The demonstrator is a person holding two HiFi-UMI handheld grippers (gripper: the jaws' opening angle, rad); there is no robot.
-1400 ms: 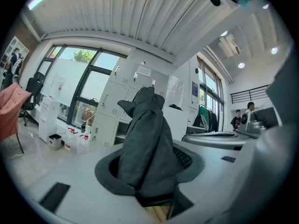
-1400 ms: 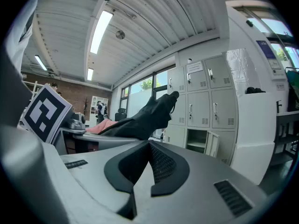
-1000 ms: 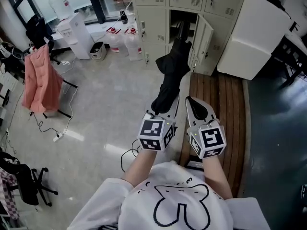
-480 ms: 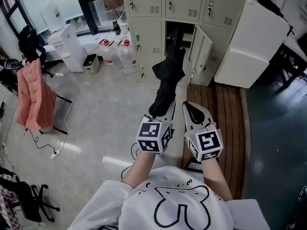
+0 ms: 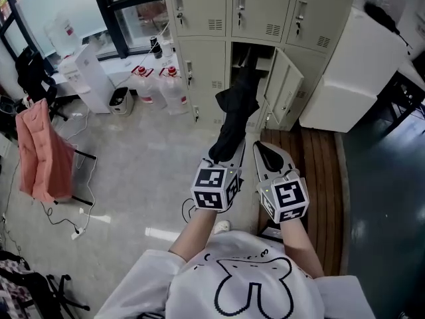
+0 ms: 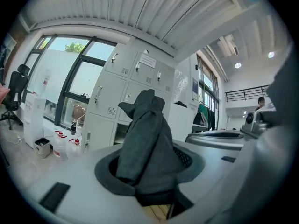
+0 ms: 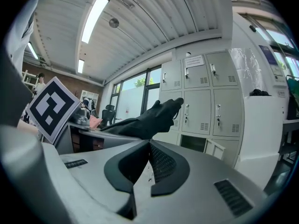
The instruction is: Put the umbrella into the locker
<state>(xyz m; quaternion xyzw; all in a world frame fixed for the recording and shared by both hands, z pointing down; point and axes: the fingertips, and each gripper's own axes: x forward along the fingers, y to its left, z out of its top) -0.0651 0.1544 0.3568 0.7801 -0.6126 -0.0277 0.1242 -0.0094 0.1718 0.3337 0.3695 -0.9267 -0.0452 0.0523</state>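
A black folded umbrella (image 5: 236, 115) sticks out forward from my left gripper (image 5: 226, 157), whose jaws are shut on its lower end. Its far tip points at the open locker compartment (image 5: 254, 57) in the middle row, whose door (image 5: 285, 85) swings out to the right. In the left gripper view the umbrella's cloth (image 6: 147, 139) fills the gap between the pads of the left gripper (image 6: 150, 174). My right gripper (image 5: 267, 150) travels beside it, shut and empty. The right gripper view shows the right gripper (image 7: 149, 146) with its pads together, the umbrella (image 7: 145, 120) to its left and the open locker (image 7: 194, 143) ahead.
Grey lockers (image 5: 199, 18) line the far wall. Water bottles (image 5: 156, 88) and a white dispenser (image 5: 86, 72) stand at the left. A pink jacket (image 5: 40, 151) hangs on a rack. A large white cabinet (image 5: 348, 65) stands right of the lockers, beside a wooden floor strip (image 5: 315, 171).
Both grippers and the umbrella have moved forward toward the lockers, which now look nearer. The umbrella's tip has come up to the open compartment. Neither gripper's jaws have changed.
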